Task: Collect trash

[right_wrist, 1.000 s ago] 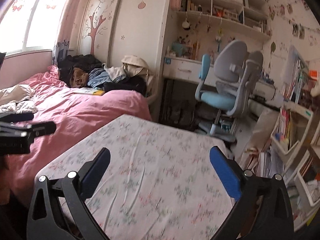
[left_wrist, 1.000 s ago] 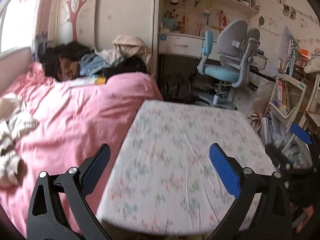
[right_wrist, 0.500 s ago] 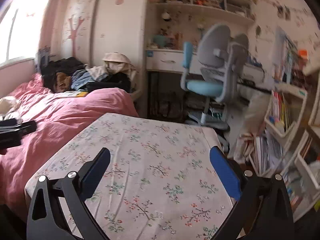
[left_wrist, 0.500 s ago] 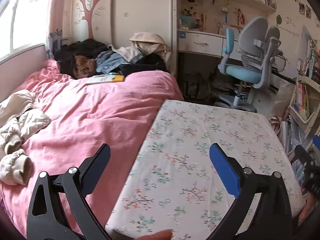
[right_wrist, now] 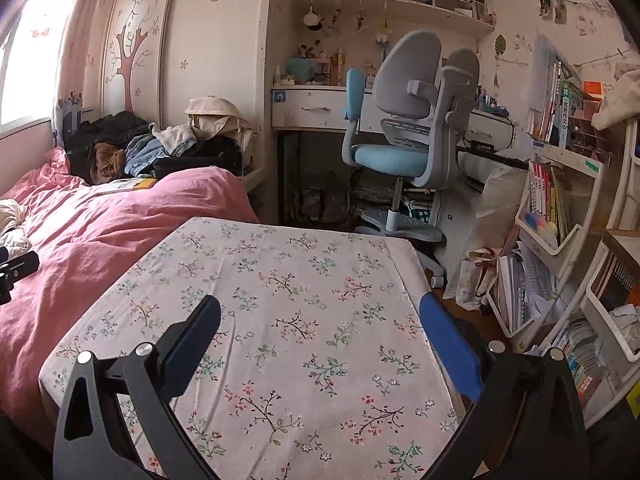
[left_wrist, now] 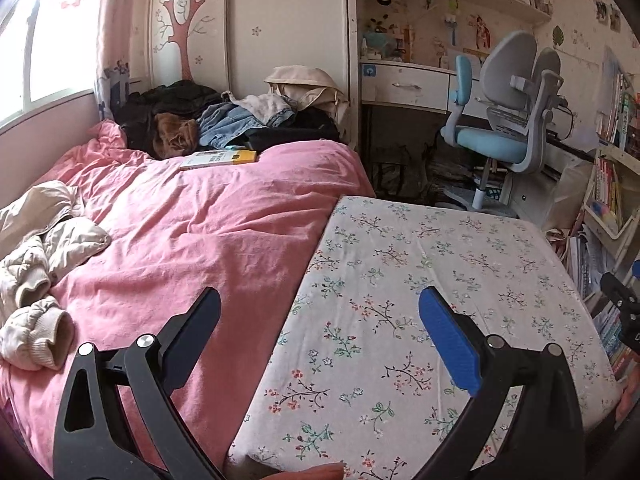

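Pink bed (left_wrist: 192, 220) at left, clothes heap (left_wrist: 224, 120) at its head. Floral tabletop (right_wrist: 288, 304) bare; no trash visible in either view. Left claw (left_wrist: 320, 320) and right claw (right_wrist: 320, 324) both released, empty, above tabletop.

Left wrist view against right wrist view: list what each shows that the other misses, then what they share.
Only the left wrist view shows the whole cream padded jacket lying on the pink duvet, and the right gripper's tip at its edge.

Only the right wrist view shows the white bookshelf racks in full and the left gripper's tip.

Both show the floral sheet, the blue desk chair, the clothes pile and the yellow book; each camera's own jaws stand open and empty.
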The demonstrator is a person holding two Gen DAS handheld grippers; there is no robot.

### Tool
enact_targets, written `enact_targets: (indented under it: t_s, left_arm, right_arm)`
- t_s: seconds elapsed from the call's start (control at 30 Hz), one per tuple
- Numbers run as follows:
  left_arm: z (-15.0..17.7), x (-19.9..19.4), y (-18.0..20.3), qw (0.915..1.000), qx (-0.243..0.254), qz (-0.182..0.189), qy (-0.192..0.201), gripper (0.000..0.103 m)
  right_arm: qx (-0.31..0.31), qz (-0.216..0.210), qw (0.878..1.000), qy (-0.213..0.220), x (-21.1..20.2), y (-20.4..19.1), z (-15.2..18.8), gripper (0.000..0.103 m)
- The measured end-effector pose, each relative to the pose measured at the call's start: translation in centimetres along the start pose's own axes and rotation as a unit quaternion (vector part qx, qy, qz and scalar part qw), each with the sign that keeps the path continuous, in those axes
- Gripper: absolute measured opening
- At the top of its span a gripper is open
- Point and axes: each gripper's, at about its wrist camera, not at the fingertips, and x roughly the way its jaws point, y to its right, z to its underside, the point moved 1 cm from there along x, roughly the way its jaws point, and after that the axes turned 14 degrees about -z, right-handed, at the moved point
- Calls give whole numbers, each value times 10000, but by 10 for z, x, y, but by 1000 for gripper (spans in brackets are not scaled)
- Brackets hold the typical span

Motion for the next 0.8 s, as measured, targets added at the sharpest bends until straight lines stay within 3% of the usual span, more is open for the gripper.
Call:
enact_targets:
  t_s: [0.8]
  left_arm:
    - [-1,-9,3,9994,-92,279,186,96]
  right_arm:
    - [-138,32,9999,-76,2,0,3,95]
